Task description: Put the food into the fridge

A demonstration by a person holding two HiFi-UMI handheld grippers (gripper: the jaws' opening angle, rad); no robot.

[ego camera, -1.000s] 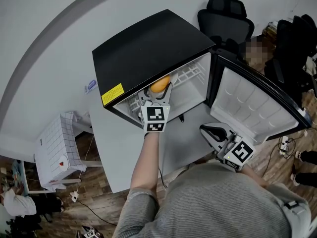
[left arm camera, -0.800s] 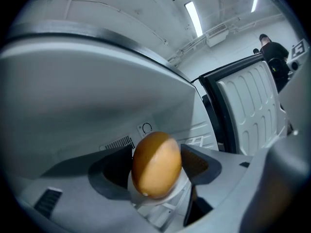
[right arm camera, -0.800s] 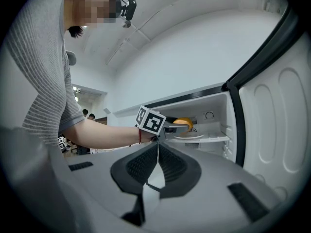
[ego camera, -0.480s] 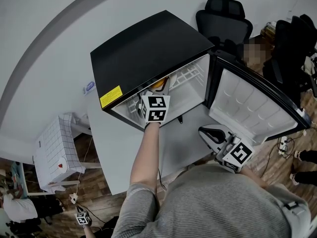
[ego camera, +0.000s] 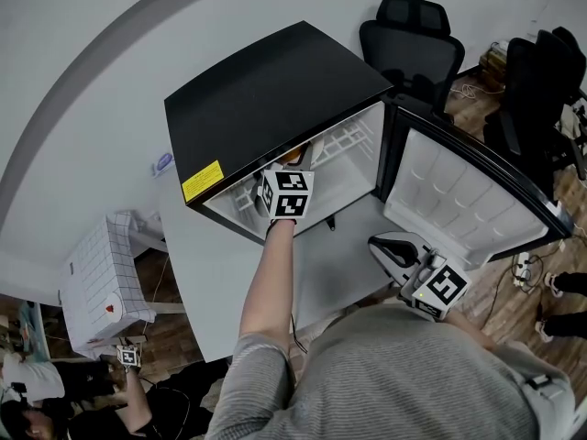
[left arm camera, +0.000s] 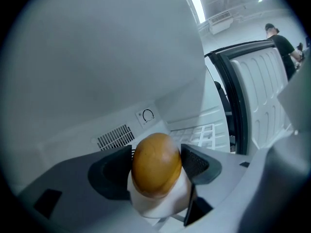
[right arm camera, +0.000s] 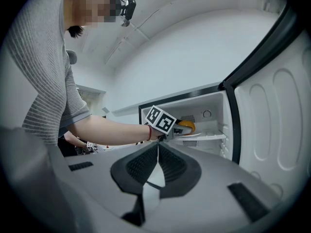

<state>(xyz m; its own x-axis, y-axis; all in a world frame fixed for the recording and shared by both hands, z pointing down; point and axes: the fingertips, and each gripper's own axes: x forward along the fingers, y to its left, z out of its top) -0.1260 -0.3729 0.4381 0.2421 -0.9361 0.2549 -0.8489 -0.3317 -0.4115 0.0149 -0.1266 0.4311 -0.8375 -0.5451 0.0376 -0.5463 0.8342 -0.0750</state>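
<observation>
A small black fridge (ego camera: 266, 94) stands on the table with its door (ego camera: 468, 195) swung open to the right. My left gripper (left arm camera: 156, 166) reaches inside it, shut on an orange-brown bun-like food item (left arm camera: 156, 163) with a white underside. In the head view only a sliver of the food (ego camera: 293, 156) shows past the marker cube (ego camera: 286, 193). In the right gripper view the food (right arm camera: 186, 126) sits just above the white wire shelf (right arm camera: 209, 137). My right gripper (right arm camera: 156, 165) hangs near the table's front, shut with its pads touching and nothing between them.
The fridge's white interior has a wire shelf (left arm camera: 201, 132) and a thermostat dial (left arm camera: 147, 115) on the back wall. Black office chairs (ego camera: 413, 39) stand behind the fridge. A white checked box (ego camera: 105, 273) sits on a low stand at left. A power strip (ego camera: 527, 264) lies on the floor at right.
My left gripper has pushed deeper into the fridge with the food, so less of the food shows from the head. The right gripper has stayed where it was.
</observation>
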